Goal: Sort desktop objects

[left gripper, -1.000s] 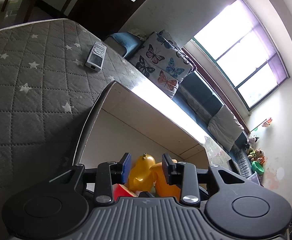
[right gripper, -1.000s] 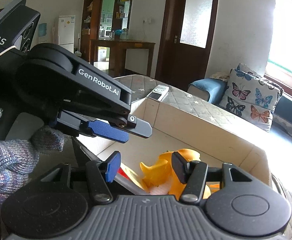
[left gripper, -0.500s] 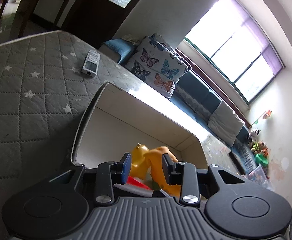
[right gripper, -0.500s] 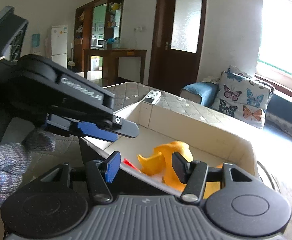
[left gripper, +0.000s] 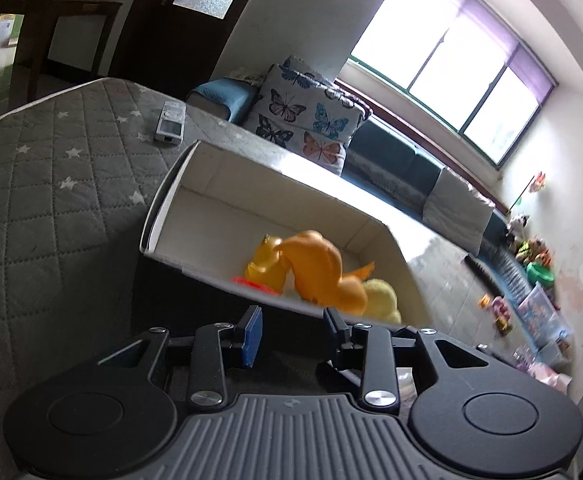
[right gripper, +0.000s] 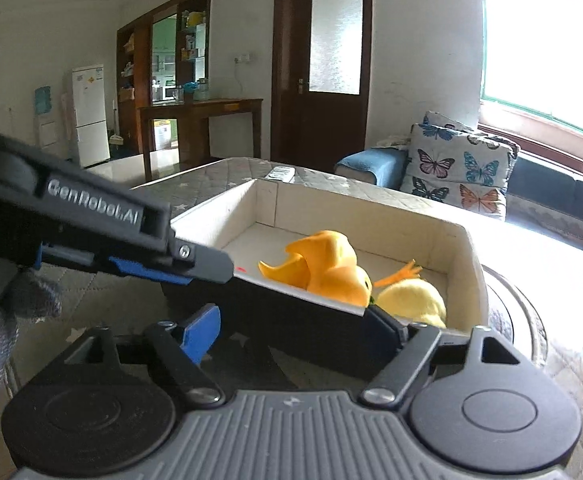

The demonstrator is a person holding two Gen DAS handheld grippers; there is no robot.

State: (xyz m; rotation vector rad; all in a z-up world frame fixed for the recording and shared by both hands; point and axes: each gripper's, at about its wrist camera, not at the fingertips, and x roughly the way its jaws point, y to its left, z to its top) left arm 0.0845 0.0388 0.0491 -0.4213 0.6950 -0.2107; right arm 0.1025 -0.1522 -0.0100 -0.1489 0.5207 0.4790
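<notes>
Rubbery orange duck (left gripper: 317, 268) in box (left gripper: 195, 184)

box (left gripper: 195, 196) sat on mattress (left gripper: 51, 184) | toys (left gripper: 315, 272) lay in box's near end | remote (left gripper: 169, 123) lay behind box, near mattress's far edge

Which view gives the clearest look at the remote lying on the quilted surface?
The left wrist view: the remote lies in full there, seen from above on the quilted surface, beyond the box. The right wrist view shows only a foreshortened sliver of it behind the box's far wall.
</notes>
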